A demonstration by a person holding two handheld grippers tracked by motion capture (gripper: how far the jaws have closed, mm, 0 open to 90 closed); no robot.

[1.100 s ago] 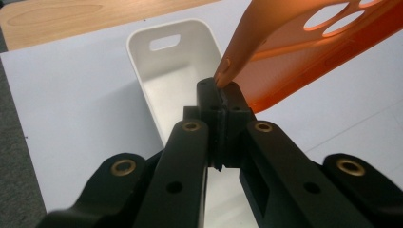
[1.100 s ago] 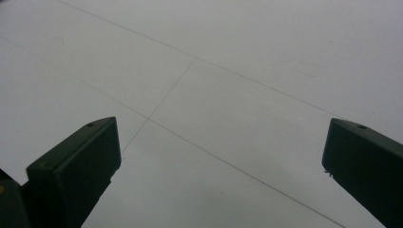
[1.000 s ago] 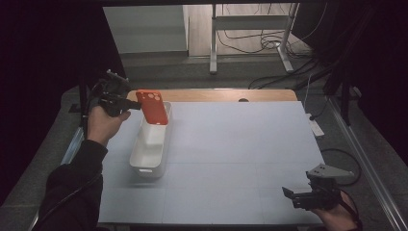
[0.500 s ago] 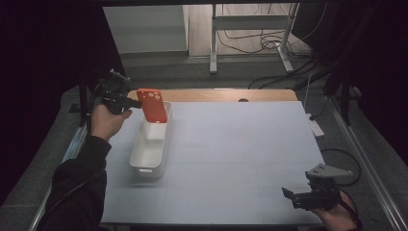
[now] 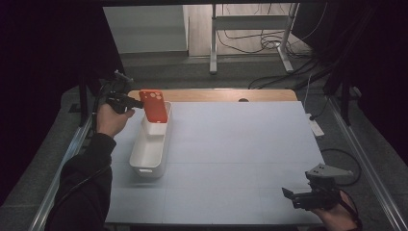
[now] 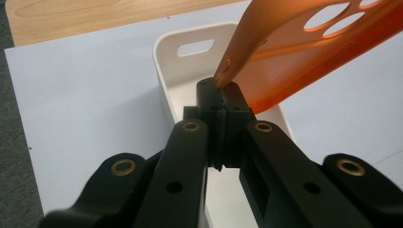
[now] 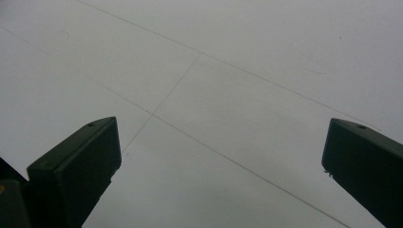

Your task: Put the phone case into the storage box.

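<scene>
Phone case in orange [image 5: 155, 107], pinched by one edge in my left gripper [image 5: 129, 102], hangs over the far end of the white bin [image 5: 146, 159] at the table's left side. From the high view I read its long axis as running toward me and slightly down, camera cutouts at the far upper end, the lower end dipping just above the bin's far wall. In the left gripper view the jaws are clamped tight on the case's [image 6: 304, 52] rim, with the case fanning up and to the right of the fingertips and the bin's [image 6: 190, 50] handle slot straight ahead below. So the bin lies directly under and ahead of the jaws; I judge the drop needs only a short lowering. Further right, the pale table [image 5: 240, 144] is bare. At the near right corner my right gripper [image 5: 288, 195] hovers with jaws spread wide on nothing, well apart from the bin, so the left hand is plainly the nearer. No brand, label or writing can be read anywhere.
</scene>
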